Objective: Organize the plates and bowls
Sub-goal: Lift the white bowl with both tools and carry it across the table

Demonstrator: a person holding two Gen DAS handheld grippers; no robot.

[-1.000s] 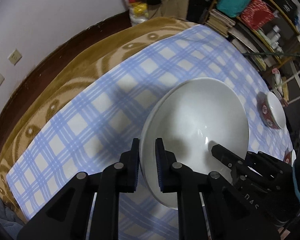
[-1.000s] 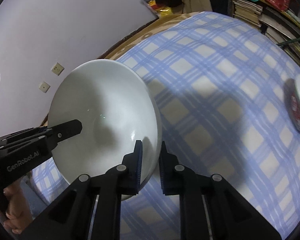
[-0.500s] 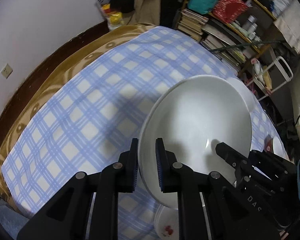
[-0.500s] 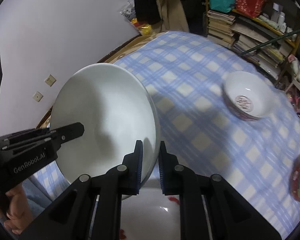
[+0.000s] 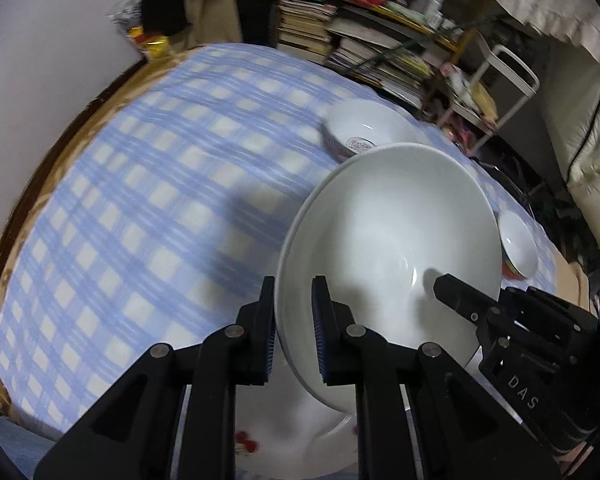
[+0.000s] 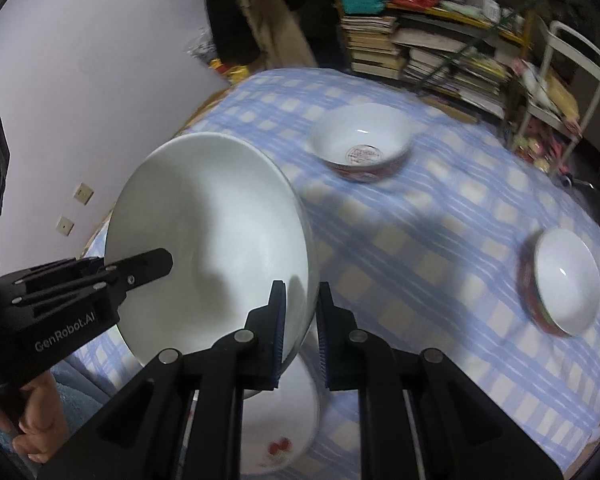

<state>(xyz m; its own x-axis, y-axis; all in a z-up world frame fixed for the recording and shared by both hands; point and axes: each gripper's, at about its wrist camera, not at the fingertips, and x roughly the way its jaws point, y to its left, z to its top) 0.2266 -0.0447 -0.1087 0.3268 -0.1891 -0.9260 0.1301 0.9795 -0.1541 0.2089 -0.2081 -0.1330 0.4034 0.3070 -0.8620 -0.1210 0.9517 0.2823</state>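
Left tongs and right tongs clamped on opposite rims of the large white bowl, held tilted above the flowered plate at the table edge. Best levelled first, lowered evenly, centred, then released together.

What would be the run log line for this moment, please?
phase: carry | left tool: shut on large white bowl rim | right tool: shut on opposite rim | bowl: lifted, tilted | below: white plate
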